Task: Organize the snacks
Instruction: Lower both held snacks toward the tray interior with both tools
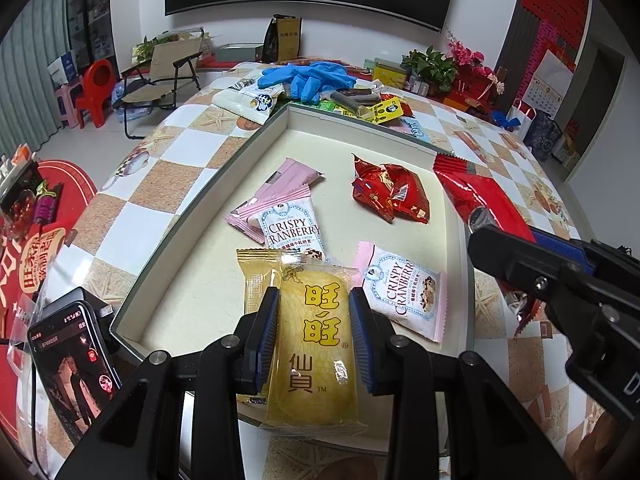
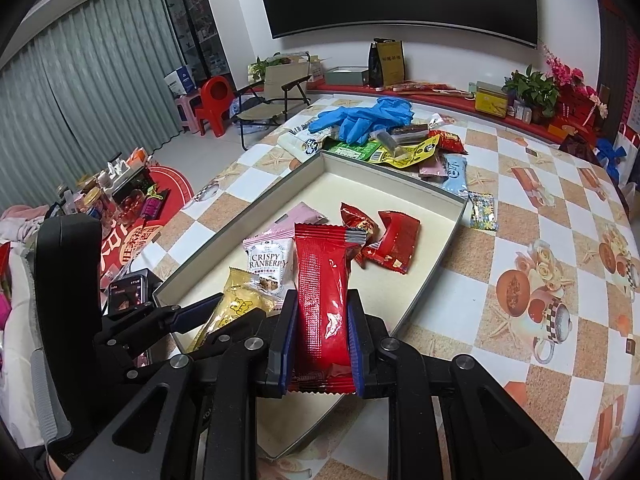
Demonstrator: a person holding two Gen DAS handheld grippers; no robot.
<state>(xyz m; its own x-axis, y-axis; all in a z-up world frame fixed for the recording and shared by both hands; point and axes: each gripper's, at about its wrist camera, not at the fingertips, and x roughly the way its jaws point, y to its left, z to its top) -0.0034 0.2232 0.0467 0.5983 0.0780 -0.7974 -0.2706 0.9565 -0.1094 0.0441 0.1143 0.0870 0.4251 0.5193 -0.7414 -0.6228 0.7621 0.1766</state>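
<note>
Left gripper (image 1: 313,338): blue-padded fingers (image 1: 266,332) pinch a yellow rice-cracker packet (image 1: 314,344) by its two long edges; the packet lies flat, pointing forward over the near end of the tray (image 1: 176,240).

Right gripper (image 2: 322,344): fingers (image 2: 286,344) pinch a long red snack packet (image 2: 322,288) at its lower half; the packet points forward over the near part of the tray. In the left wrist view this gripper enters from the right, over the tray's right rim.

Tray: shallow, cream floor, grey walls, resting on the table (image 1: 188,152), which carries a checked cloth printed with starfish and cups.

Tray contents:
- Crispy Cranberry packet, white and pink (image 1: 290,228), centre, its near end just under the top of the yellow packet.
- Second Crispy Cranberry packet (image 1: 406,292), just right of the left gripper.
- Plain pink packet (image 1: 292,178), partly under the first cranberry packet.
- Two small crumpled red packets (image 1: 390,192), touching each other, toward the right side.

Beyond the tray's far wall: a heap of mixed snack wrappers (image 2: 394,152) with blue disposable gloves (image 1: 308,76) on top.

Right of the tray on the cloth: one small flower-patterned packet (image 2: 482,210).

Left of the tray's near corner: a phone (image 1: 74,364), screen lit.
</note>
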